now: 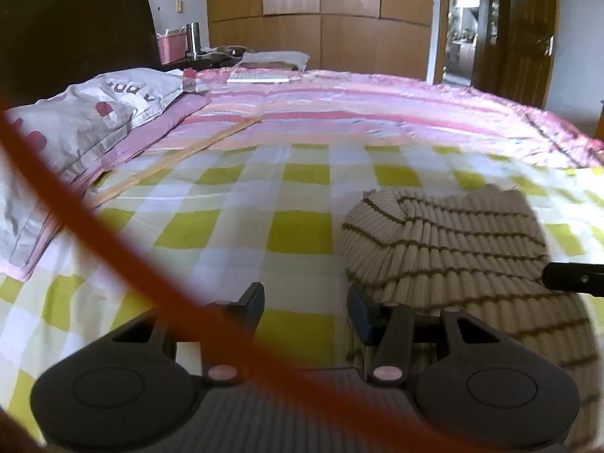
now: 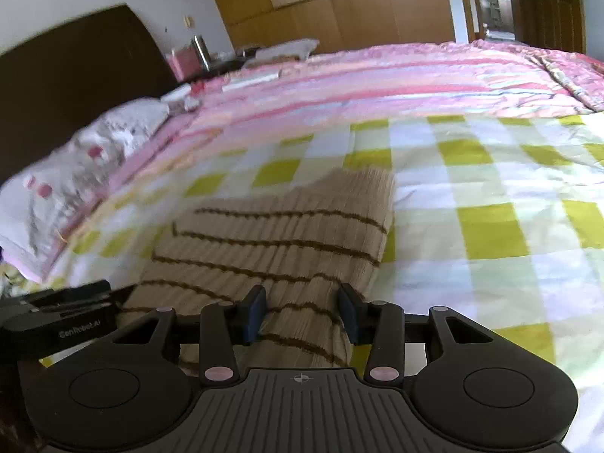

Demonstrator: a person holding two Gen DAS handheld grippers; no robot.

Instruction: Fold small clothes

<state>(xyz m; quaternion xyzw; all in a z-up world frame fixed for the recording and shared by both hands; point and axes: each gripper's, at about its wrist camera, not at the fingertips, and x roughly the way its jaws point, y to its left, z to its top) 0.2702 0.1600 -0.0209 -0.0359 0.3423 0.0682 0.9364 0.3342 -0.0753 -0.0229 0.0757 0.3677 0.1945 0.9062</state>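
Note:
A small beige ribbed knit garment with thin brown stripes (image 1: 449,249) lies folded on the yellow-and-white checked sheet (image 1: 234,226). My left gripper (image 1: 305,313) is open and empty, just left of the garment's near edge. In the right wrist view the garment (image 2: 279,234) runs away from me, and my right gripper (image 2: 302,313) is open with its near end between the jaws. The right gripper's tip (image 1: 570,277) shows at the right edge of the left wrist view. The left gripper's body (image 2: 64,317) shows at the left of the right wrist view.
A pink striped quilt (image 1: 358,105) covers the far half of the bed. A grey pillow with red spots (image 1: 87,113) lies at the left by the dark headboard. A wooden stick (image 1: 177,158) lies beside it. A blurred orange cable (image 1: 113,249) crosses the left wrist view.

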